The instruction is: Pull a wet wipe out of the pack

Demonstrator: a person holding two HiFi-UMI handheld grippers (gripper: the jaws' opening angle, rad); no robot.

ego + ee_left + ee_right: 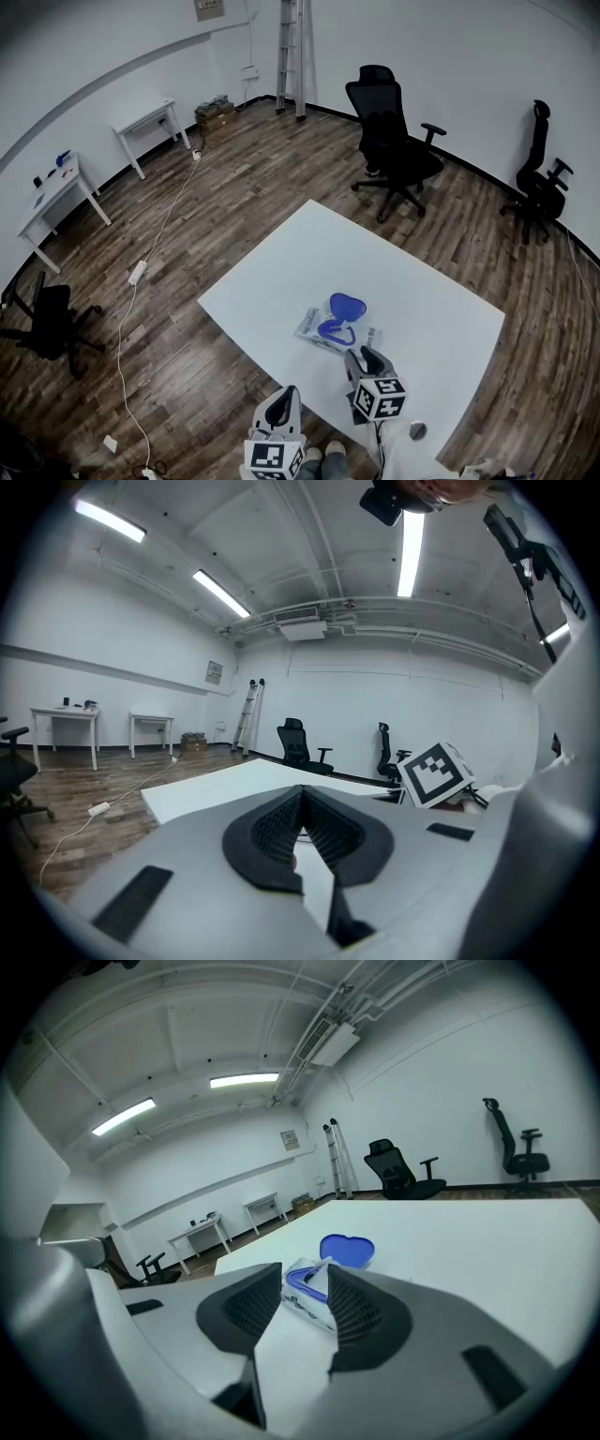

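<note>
1. Just ahead of the right tool (305, 1269), in line with the gap between its pads but untouched by them, the wet-wipe pack (306, 1303) lies on the white bench (422, 309). Its blue lid (347, 1249) stands flipped open on the far side of the opening.
2. Right tool: jaws spread wide, nothing gripped. Left tool (302, 791): pads pressed together on nothing, held by the bench's near edge, well apart from the pack.
3. A pale tuft (323, 1266) seems to rise from the blue-rimmed opening. Whether it is a wipe's free end is too small to settle.
4. Risk one: the pack lies loose and unheld, so a pull on the wipe would likely lift or drag the whole pack unless the left tool pins it first.
5. Risk two: a closure set too low or too wide would catch the blue rim or the soft wrapper rather than the wipe — the pack would be crumpled, not emptied.
6. Risk three: a thin pinch on wet fabric may slip or tear, and a hard pull may bring out several sheets in a chain.
7. Risk four: the raised lid stands just beyond the opening — an overshoot could knock it shut.
</note>
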